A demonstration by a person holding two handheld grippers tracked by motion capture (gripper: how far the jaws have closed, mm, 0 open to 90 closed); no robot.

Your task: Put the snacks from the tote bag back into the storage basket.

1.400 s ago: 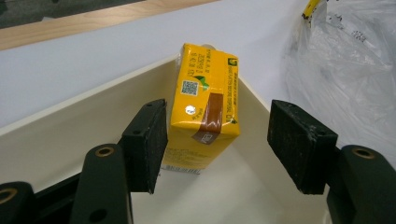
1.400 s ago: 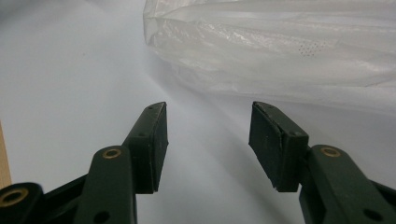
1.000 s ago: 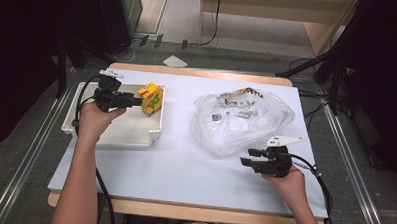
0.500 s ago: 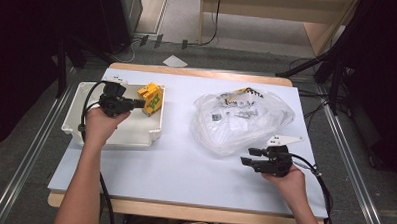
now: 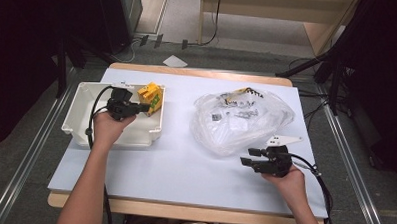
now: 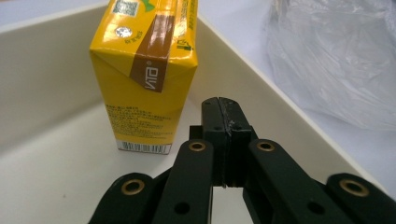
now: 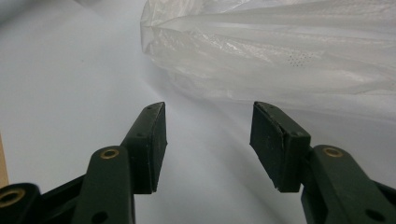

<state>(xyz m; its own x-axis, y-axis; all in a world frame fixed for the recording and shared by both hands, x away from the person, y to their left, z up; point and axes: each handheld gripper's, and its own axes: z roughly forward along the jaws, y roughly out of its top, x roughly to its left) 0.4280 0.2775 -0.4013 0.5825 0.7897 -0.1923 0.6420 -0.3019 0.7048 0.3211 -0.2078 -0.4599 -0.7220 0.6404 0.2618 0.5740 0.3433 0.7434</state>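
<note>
White bin (image 5: 81, 123) at the table's 9 o'clock. Yellow drink carton (image 6: 144, 70) stands upright in the bin's 2 o'clock corner, near the wall. Left gripper (image 6: 223, 109) sits just beside the carton at its 4 o'clock, jaws pressed together on nothing; they have just been closing. Carton looks light, stiff-sided but crushable, with slick print; best taken across the flat side panels at mid-height. Clear plastic bag (image 5: 239, 118) at table centre-right. Right gripper (image 7: 208, 140) at 5 o'clock, fingers spread, empty, aimed at the bag's edge. Against the earlier frame, the left hand sits lower in the bin; the right is unchanged.
</note>
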